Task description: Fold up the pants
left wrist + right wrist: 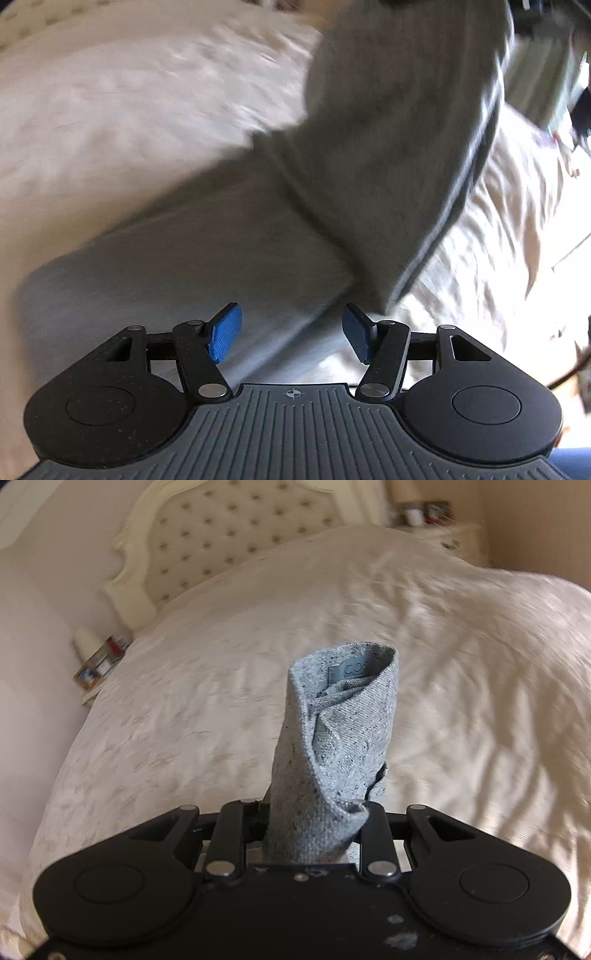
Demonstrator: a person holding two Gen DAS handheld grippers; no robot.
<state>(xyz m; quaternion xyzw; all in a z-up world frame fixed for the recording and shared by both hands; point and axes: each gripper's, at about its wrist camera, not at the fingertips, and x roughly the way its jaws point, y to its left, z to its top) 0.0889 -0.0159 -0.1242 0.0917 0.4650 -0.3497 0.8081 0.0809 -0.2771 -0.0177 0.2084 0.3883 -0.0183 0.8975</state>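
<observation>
The pants point(295, 229) are of grey woven cloth with small dark specks. In the left wrist view they lie partly on the bed point(110, 110): one flat part spreads toward the lower left, and another part rises up and away to the top of the picture, with a dark seam line along its right edge. This view is blurred, so the fine weave is not clear there.

In the right wrist view a bunched end of the pants point(332, 738) stands up like a rolled tube, with a label and a cord visible inside its open top. The right gripper point(314, 830) is pinching this cloth between its fingers; the fingertips are hidden by the fabric.

The left gripper point(291, 332) is spread wide, its blue pads point(225, 332) apart, and the flat part of the pants lies just in front of them. It holds nothing.

The bed has a cream cover, crinkled and shiny, and it stretches wide on all sides of the pants. Behind stands a tufted headboard point(221, 535) with a curved pale frame. Beside it is a nightstand point(99, 664) with small items that are too blurred to name.
</observation>
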